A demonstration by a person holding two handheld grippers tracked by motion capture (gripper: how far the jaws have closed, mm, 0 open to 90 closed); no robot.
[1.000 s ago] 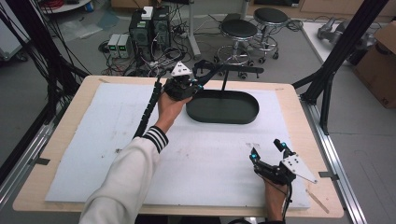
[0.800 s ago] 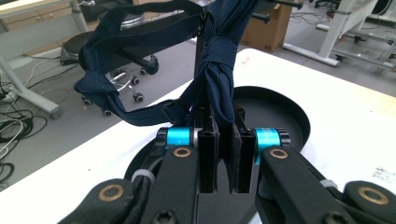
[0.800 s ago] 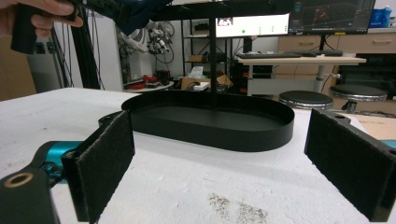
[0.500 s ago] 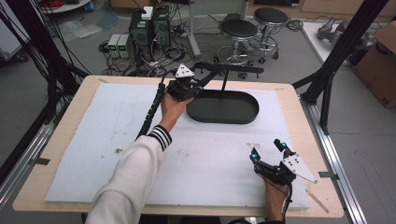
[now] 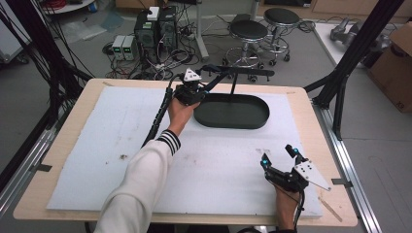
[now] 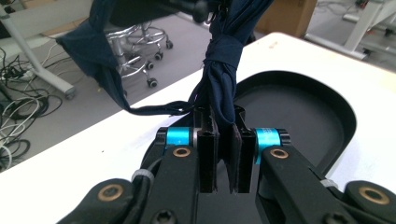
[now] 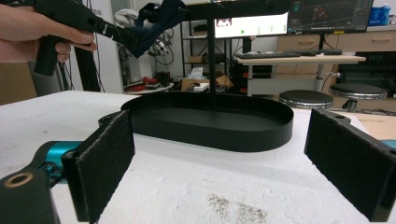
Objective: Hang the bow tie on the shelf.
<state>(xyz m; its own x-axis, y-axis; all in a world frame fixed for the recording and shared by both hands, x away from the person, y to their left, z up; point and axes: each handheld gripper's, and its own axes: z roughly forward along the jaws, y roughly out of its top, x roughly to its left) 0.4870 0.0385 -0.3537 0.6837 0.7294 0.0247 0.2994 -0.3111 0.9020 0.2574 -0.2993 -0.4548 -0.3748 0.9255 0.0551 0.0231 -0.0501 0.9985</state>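
A black oval tray (image 5: 232,119) stands at the back of the white foam mat, with a thin post (image 5: 233,85) carrying a horizontal bar (image 5: 248,72). A dark navy cloth (image 6: 224,70) hangs knotted from that bar. My left gripper (image 6: 223,119) is shut on the cloth's lower end, just above the tray's left end; in the high view the left gripper (image 5: 206,87) is held up by a hand in a striped cuff. My right gripper (image 5: 278,156) rests near the mat's front right, jaws wide open and holding nothing. From the right gripper view, the right gripper (image 7: 222,144) faces the tray (image 7: 210,126).
The white foam mat (image 5: 121,141) covers most of the wooden table (image 5: 311,104). Stools (image 5: 248,30) and computer boxes (image 5: 156,26) stand on the floor beyond the far edge. Black frame struts (image 5: 347,63) rise at the table's right. Small dark crumbs (image 7: 233,207) lie on the mat.
The left gripper with the cloth has edged slightly right toward the post. The right gripper has stayed where it was, still open.
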